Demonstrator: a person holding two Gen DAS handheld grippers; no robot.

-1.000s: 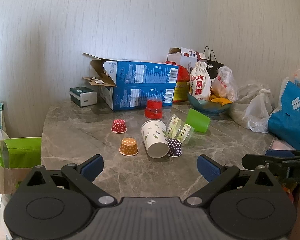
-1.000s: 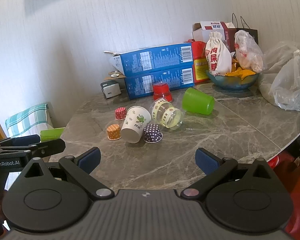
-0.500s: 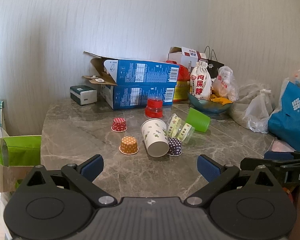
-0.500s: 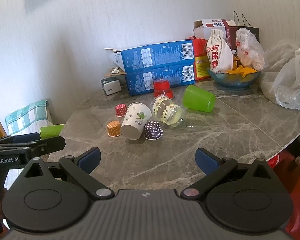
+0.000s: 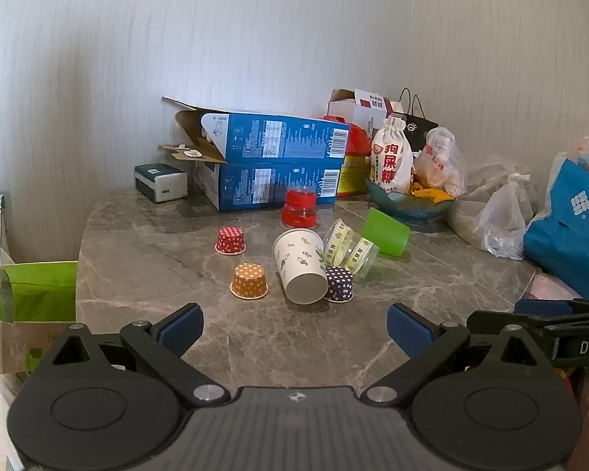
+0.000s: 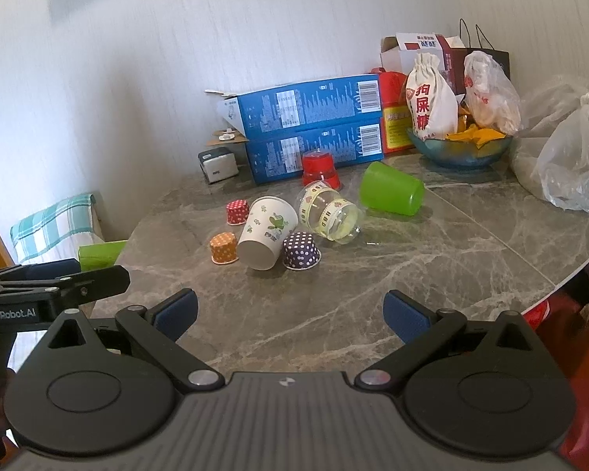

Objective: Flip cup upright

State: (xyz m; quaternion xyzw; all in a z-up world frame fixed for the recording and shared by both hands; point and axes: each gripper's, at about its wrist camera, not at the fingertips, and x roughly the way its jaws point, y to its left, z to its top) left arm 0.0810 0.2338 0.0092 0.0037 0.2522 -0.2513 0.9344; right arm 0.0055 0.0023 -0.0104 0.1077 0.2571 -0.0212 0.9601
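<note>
Cups crowd the middle of the tabletop (image 6: 373, 298): the paper cup (image 6: 268, 232) lies on its side, wedged between the purple dotted cup (image 6: 301, 251) and the orange dotted cup (image 6: 224, 248), with the clear cup (image 6: 330, 216) and green cup (image 6: 392, 192) toppled behind it. Left hand-held gripper (image 5: 294, 329) and right hand-held gripper (image 6: 290, 314) both gape wide, empty, well short of it. Reaching in risks knocking neighbours or rolling the paper cup away; a hard squeeze could crush it.
</note>
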